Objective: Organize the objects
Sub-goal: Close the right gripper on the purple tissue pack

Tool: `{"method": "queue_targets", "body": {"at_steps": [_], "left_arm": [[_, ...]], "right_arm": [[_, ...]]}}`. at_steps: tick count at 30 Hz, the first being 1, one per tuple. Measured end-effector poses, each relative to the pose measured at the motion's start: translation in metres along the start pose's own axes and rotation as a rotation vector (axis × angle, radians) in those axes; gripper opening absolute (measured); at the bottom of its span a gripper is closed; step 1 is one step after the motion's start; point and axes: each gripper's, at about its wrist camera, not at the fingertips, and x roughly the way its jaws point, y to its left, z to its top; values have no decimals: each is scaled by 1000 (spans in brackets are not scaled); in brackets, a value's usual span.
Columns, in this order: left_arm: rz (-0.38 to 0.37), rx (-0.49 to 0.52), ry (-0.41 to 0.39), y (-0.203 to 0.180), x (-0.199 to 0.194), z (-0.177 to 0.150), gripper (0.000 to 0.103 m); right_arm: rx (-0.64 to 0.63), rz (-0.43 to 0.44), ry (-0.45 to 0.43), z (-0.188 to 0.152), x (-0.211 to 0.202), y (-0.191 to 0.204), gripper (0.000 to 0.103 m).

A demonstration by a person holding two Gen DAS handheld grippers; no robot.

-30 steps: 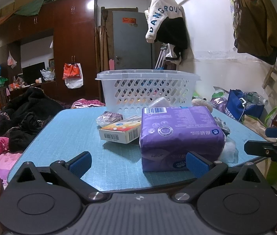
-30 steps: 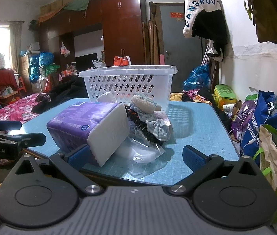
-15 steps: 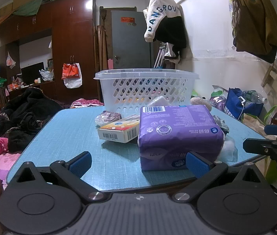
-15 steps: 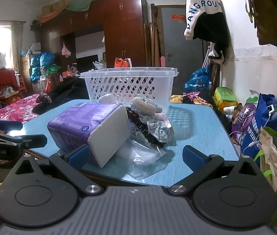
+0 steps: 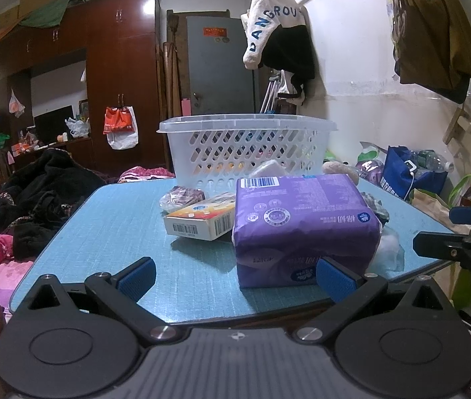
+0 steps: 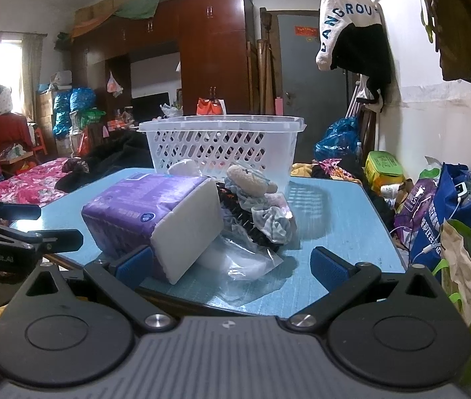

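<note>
Objects for sorting are sitting bunched on the blue textured counter (image 5: 109, 219), in front of the white perforated plastic basket (image 5: 245, 149) standing at its far end. Through the basket's holes we are seeing only faint colours, so we cannot tell what is inside it. The purple plastic-wrapped tissue pack (image 5: 302, 229) is lying nearest to us, touching the small white and orange cardboard box (image 5: 199, 219) on its left. A crinkled foil-wrapped packet (image 5: 182, 196) is resting behind that box. On the pack's other side, a grey fabric scrunchie (image 6: 268, 222) and a clear plastic bag (image 6: 248, 262) are leaning against it.

We are holding our left claw (image 5: 235, 274) wide open at the counter's near edge, gripping nothing, its right pad looking close to the pack. Our right claw (image 6: 232, 264) is also gaping wide and empty, with the pack's white end just beside its left pad.
</note>
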Motion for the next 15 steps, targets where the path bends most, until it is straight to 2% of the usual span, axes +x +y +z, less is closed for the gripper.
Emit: {"method": "queue_targets", "body": {"at_steps": [3,7,9,11,12,15], "left_arm": [[-23,-25,-57,5,-7,0,103],[-65,-43,-202,15,-24,4,103],[-55,-24,-258,19,-25,5,103],[-26,3,-320,22,-22,6,103],[-22,16,-320,24,-18,7,103],[-66,11,-230,33,1,7,103]], "right_arm": [[-3,42,-54,0,-4,0,103],[-35,130,-246,-5,-16,-4,103],[-2,145,-291,-7,-16,-6,103],[4,149,-243,-4,-8,-7,103],[-7,146,-212,-4,-3,-6,103],[-48,101,-175,-6,7,0,103]]}}
